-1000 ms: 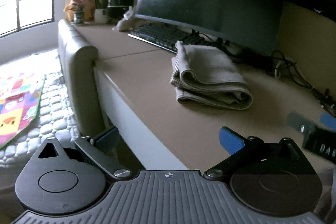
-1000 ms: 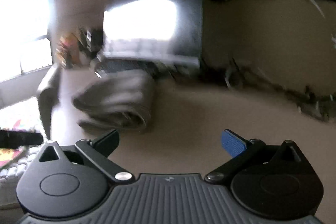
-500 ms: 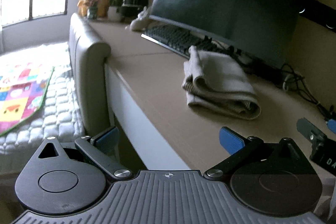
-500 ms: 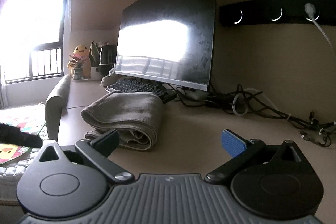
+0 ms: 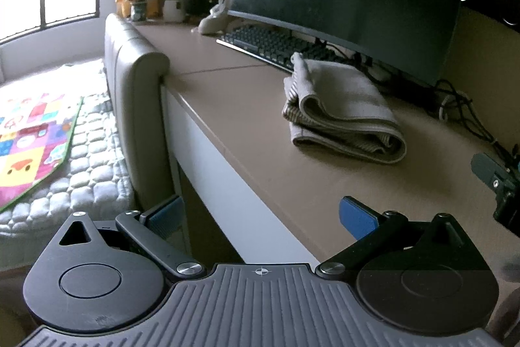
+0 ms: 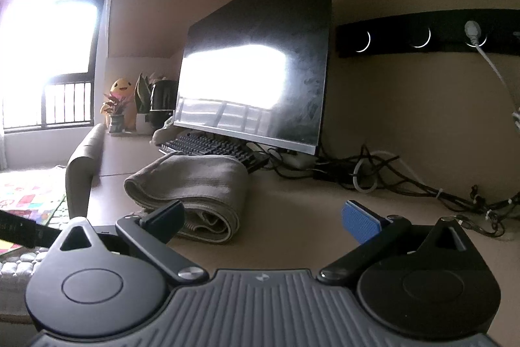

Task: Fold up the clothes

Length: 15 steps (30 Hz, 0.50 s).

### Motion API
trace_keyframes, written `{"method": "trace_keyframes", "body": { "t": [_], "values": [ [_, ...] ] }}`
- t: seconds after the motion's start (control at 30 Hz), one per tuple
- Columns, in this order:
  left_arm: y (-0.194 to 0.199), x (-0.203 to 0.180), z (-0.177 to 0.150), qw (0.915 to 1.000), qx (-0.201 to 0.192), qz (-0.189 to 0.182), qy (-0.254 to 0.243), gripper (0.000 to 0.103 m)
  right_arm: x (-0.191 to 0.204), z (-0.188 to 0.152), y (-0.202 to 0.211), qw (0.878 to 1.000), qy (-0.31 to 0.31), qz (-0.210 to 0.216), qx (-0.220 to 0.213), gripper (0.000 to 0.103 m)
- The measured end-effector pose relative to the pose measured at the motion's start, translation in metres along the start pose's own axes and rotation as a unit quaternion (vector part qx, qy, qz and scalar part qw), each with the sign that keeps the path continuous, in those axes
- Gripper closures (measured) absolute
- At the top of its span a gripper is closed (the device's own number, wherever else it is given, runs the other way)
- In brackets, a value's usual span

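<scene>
I held the left gripper (image 5: 260,213) off the desk's (image 5: 247,106) front edge, jaws apart and empty, with bare desktop between it and the folded grey garment (image 5: 341,109), which lay in front of the keyboard (image 5: 269,46). My right gripper (image 6: 263,217) hung over the desk, jaws apart, near the garment. I could read no writing. Only the right view showed the wall sockets (image 6: 422,36); only the left showed the patterned mat (image 5: 32,145).
</scene>
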<state>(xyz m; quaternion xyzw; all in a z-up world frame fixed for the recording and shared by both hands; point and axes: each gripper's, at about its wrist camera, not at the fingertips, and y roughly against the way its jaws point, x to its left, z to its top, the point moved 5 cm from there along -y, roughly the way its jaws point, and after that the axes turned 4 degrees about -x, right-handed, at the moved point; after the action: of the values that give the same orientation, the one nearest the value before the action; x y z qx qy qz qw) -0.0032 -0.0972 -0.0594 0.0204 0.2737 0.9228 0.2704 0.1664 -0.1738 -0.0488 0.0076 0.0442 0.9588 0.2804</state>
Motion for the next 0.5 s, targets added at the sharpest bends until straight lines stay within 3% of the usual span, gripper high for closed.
{"method": "trace_keyframes", "body": {
  "t": [0.5],
  "values": [
    [0.0024, 0.0004, -0.0009, 1.0000, 0.002, 0.001, -0.001, 0.000, -0.0005, 0.0003, 0.0007, 1.000, -0.002, -0.001, -0.003, 0.000]
  ]
}}
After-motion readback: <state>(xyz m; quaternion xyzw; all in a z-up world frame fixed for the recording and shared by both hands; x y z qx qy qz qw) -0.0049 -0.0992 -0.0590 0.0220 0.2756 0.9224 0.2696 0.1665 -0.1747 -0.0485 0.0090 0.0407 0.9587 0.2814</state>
